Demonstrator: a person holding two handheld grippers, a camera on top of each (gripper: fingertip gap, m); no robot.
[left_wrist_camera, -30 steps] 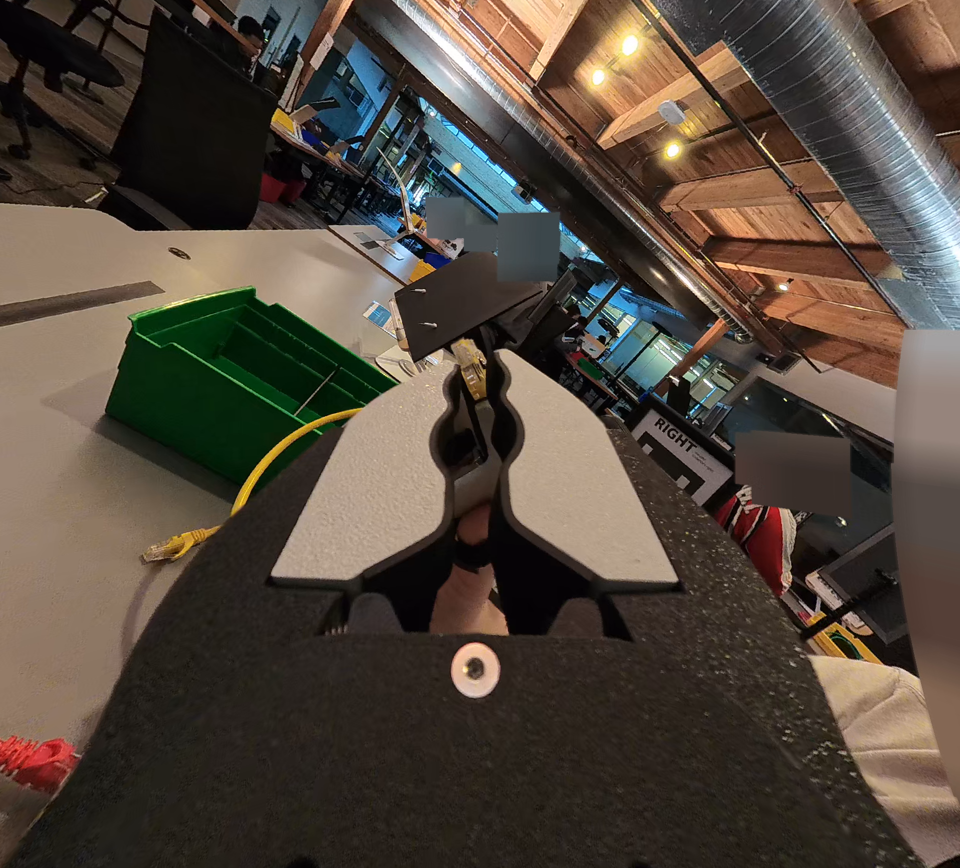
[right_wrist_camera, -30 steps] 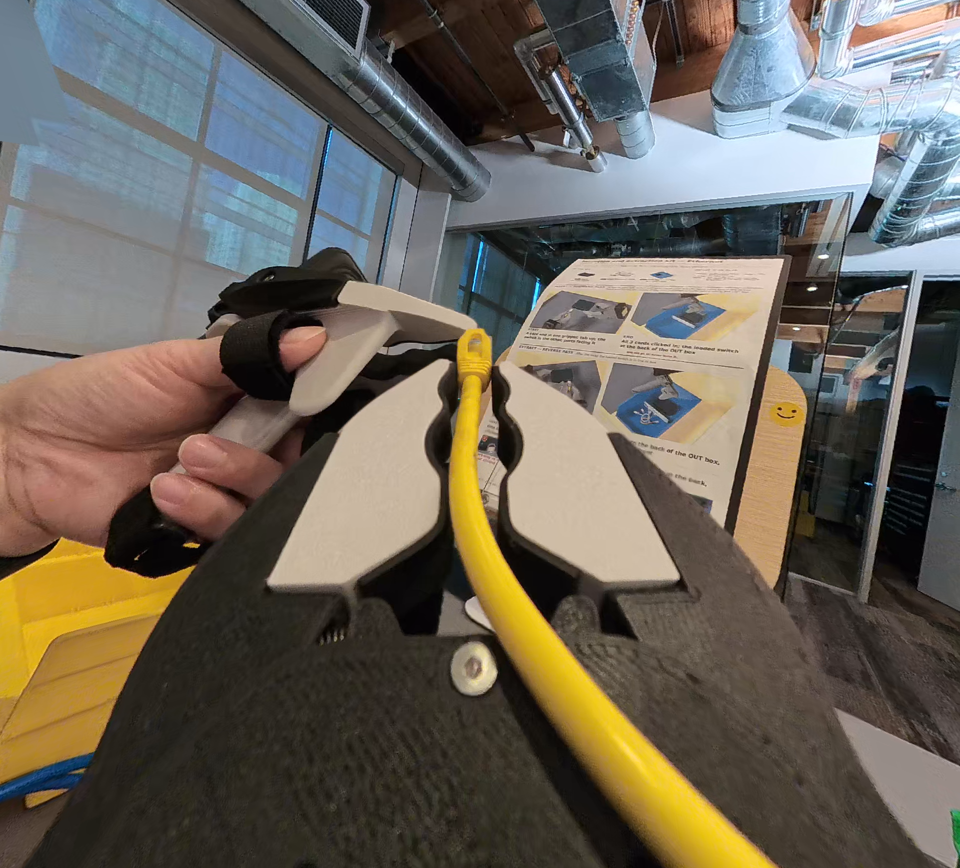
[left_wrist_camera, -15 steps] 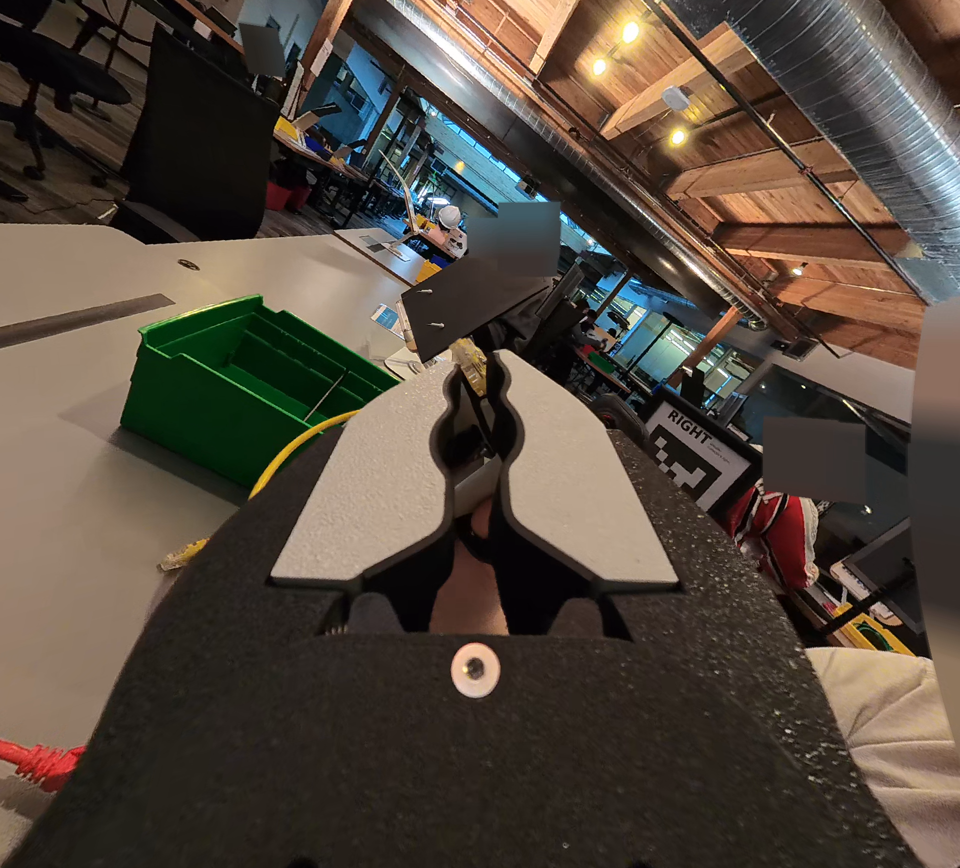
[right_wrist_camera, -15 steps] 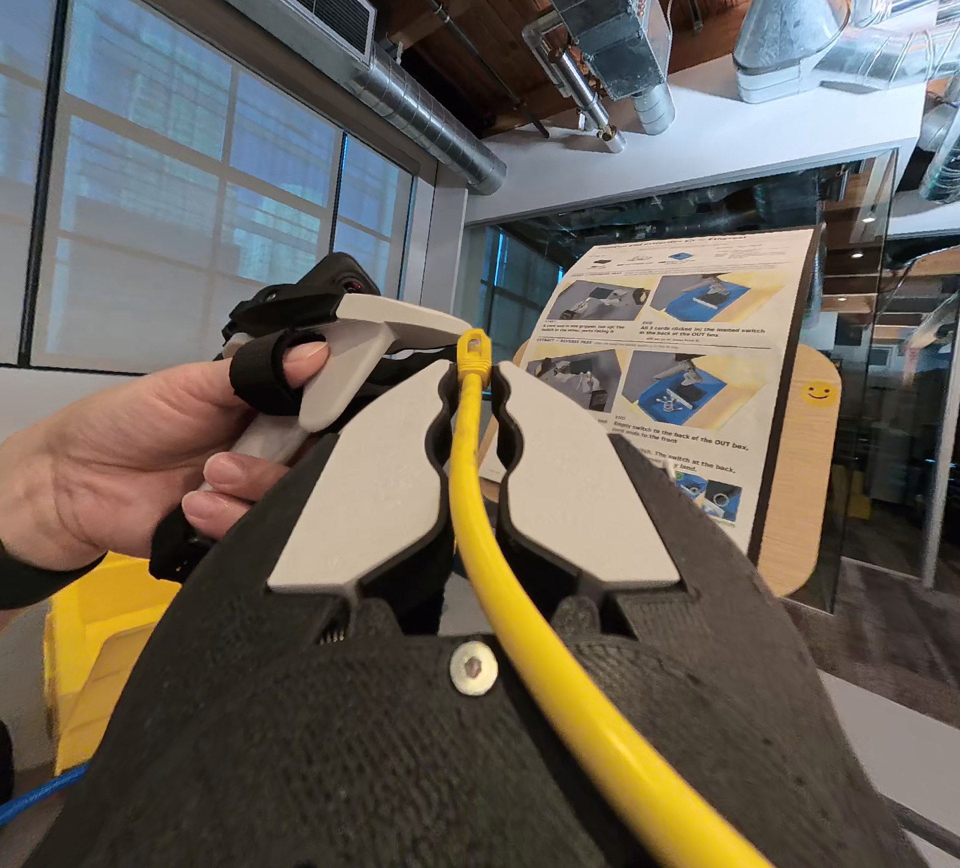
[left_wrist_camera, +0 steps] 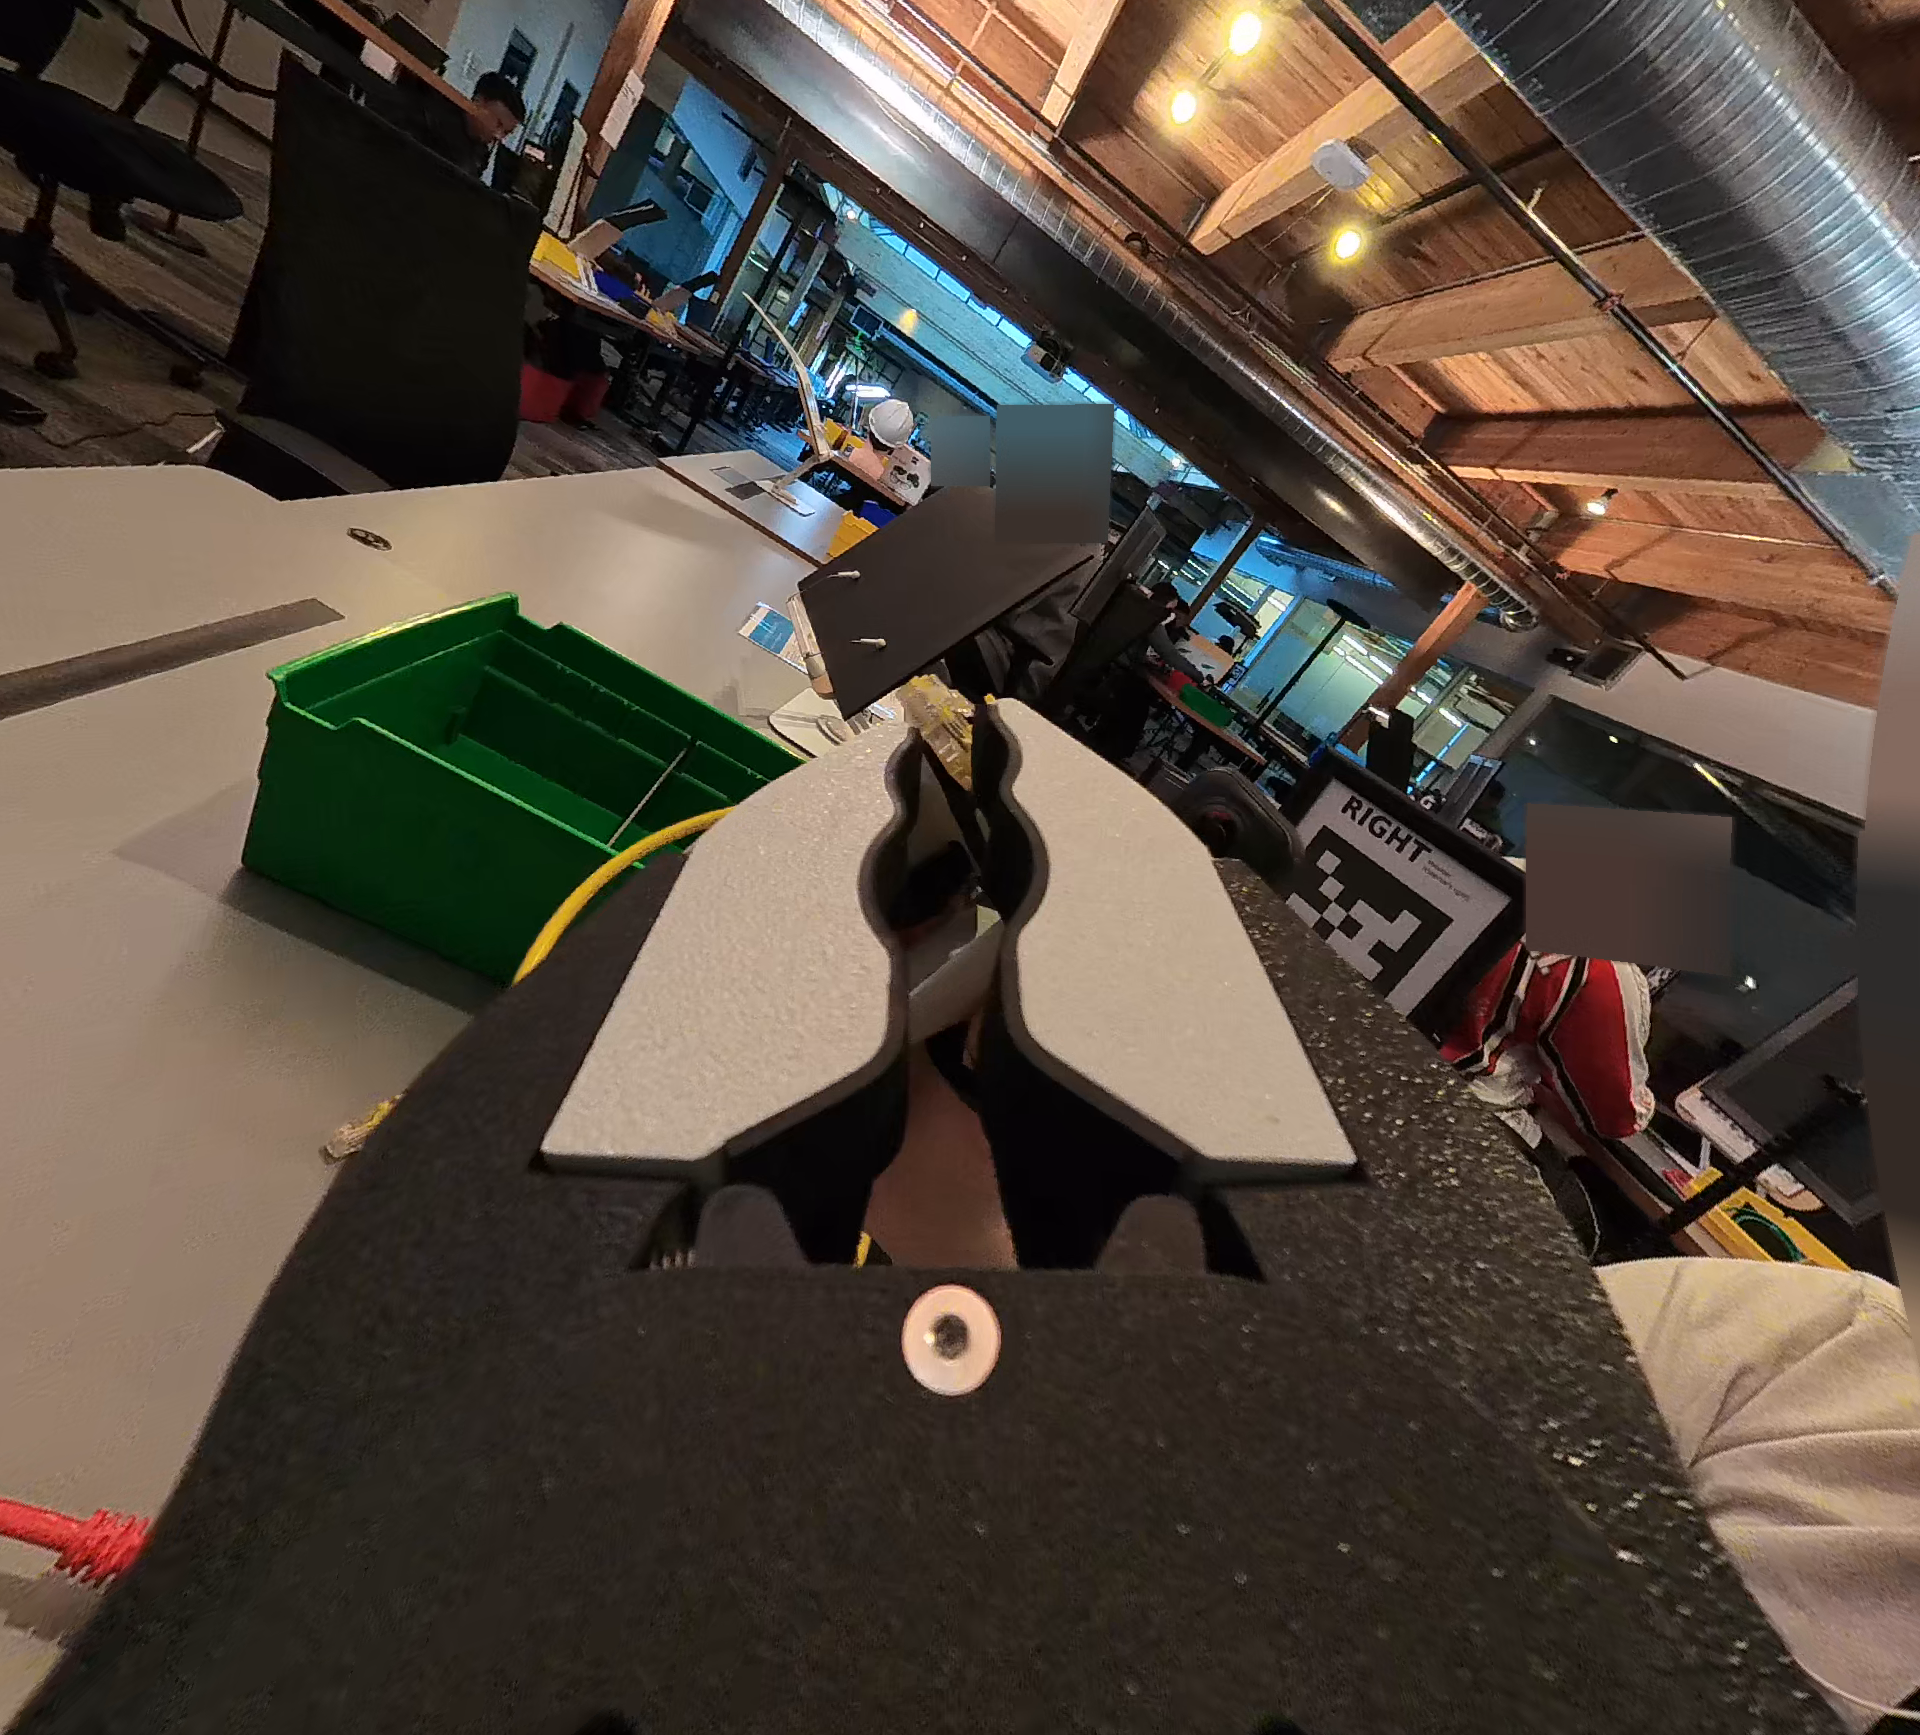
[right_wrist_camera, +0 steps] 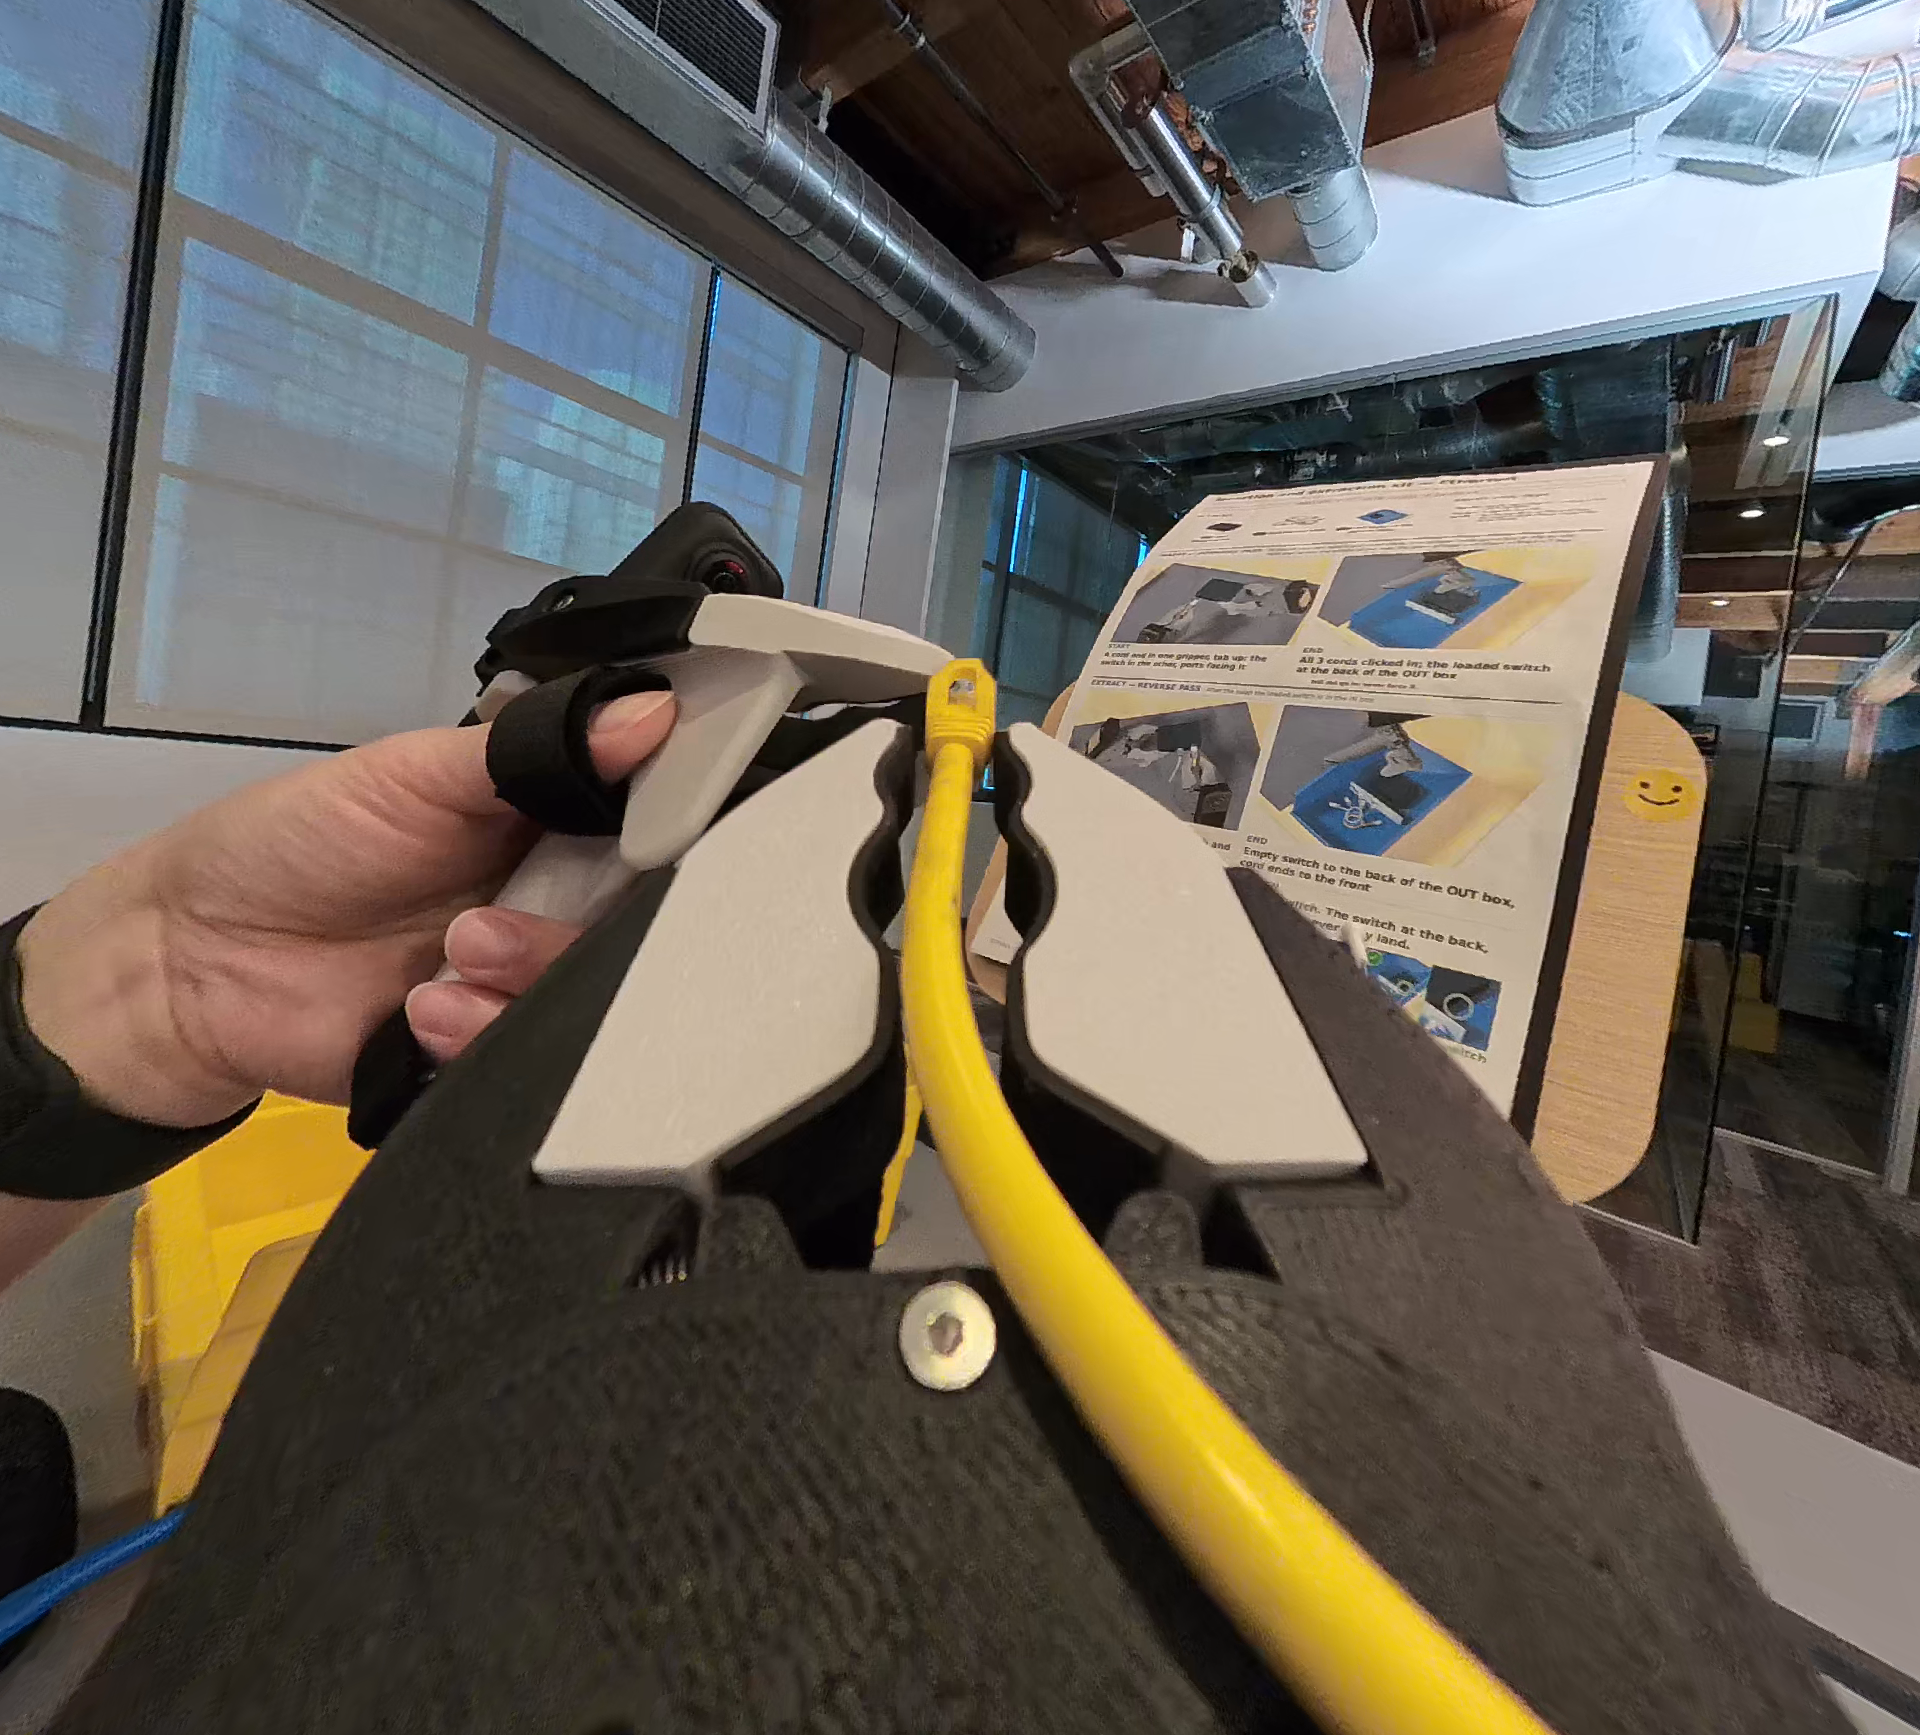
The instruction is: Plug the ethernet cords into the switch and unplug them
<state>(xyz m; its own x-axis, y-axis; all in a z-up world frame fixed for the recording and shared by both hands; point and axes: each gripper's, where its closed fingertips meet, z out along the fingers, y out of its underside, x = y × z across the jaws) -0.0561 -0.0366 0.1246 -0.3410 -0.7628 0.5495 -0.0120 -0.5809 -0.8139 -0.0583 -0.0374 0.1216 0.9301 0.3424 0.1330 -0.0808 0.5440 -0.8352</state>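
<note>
In the left wrist view my left gripper is nearly shut on a thin black piece, the switch, seen edge-on between its pads. A yellow ethernet plug sits right at its fingertips. In the right wrist view my right gripper is shut on the boot of the yellow ethernet cord, and the cable runs back over the gripper body. The left gripper's white finger, held by a hand, meets the plug tip. The switch's ports are hidden.
A green bin stands on the grey table, with the cord's loose yellow end and a red cord nearby. A yellow bin, a blue cord and an instruction board show in the right wrist view. The tips of both grippers are at nearly the same place.
Both grippers stay together with the plug at the left gripper's tips. The pair has drifted a little, and the right jaws have eased slightly around the boot.
</note>
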